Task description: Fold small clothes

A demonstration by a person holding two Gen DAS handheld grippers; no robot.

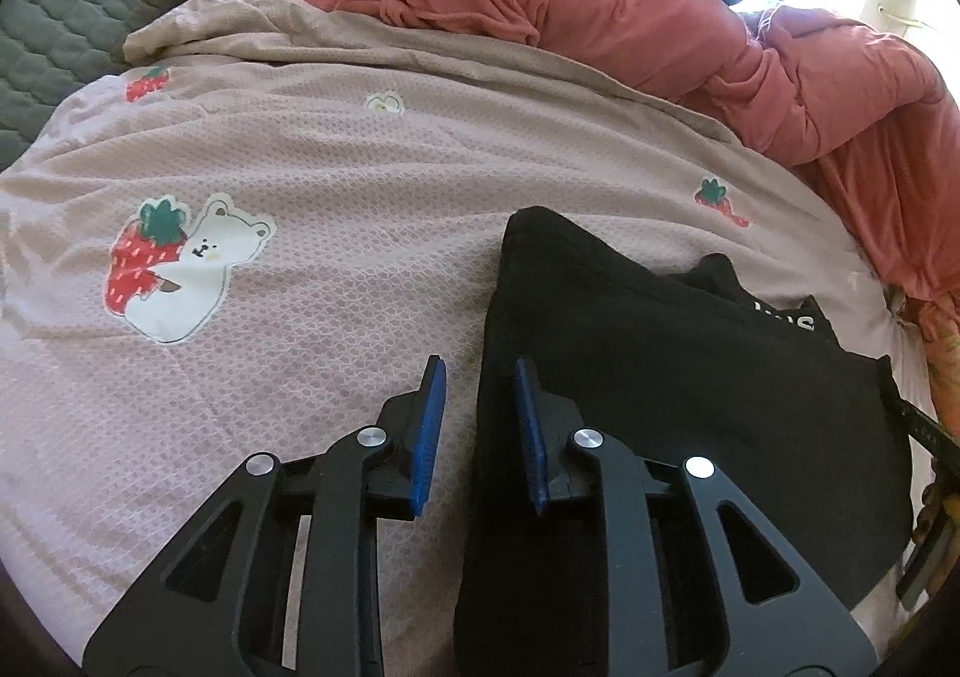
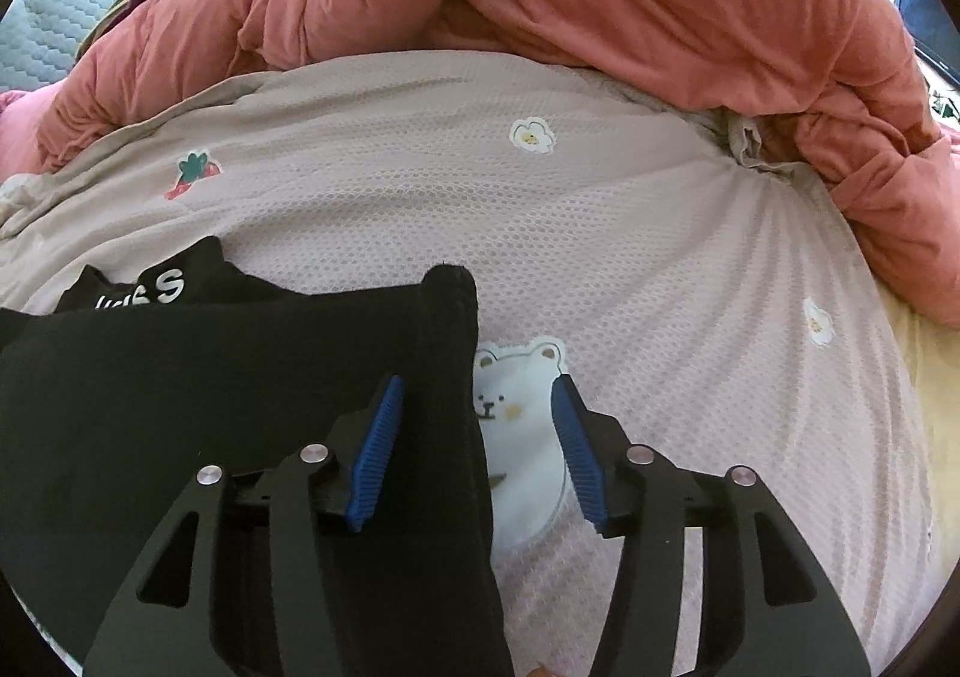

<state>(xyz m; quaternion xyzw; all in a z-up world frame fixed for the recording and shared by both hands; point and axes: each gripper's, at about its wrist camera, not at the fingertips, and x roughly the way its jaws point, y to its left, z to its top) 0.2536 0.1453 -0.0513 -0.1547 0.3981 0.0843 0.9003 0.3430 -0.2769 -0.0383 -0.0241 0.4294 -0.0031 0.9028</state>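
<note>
Nearest in the left wrist view, the left gripper (image 1: 480,365) tilts steeply down toward the bed, its blue pads (image 1: 429,431) parted by a narrow gap. The left edge of the black garment (image 1: 660,377) runs up through that gap, but the pads do not press on it. In the right wrist view, the right gripper (image 2: 480,383) tilts down at much the same slant, its blue pads (image 2: 378,449) standing wide apart. The garment's right edge (image 2: 462,377) lies between them, loose, touching neither pad.

The black garment lies folded flat on the pink blanket (image 1: 330,185), white lettering (image 2: 162,287) showing on the layer beneath its far edge. A bear hugging a strawberry (image 1: 180,263) is printed on the blanket left of the garment, and another bear (image 2: 516,395) shows between the right pads. Beyond the blanket a coral quilt (image 1: 570,5) is bunched up.
</note>
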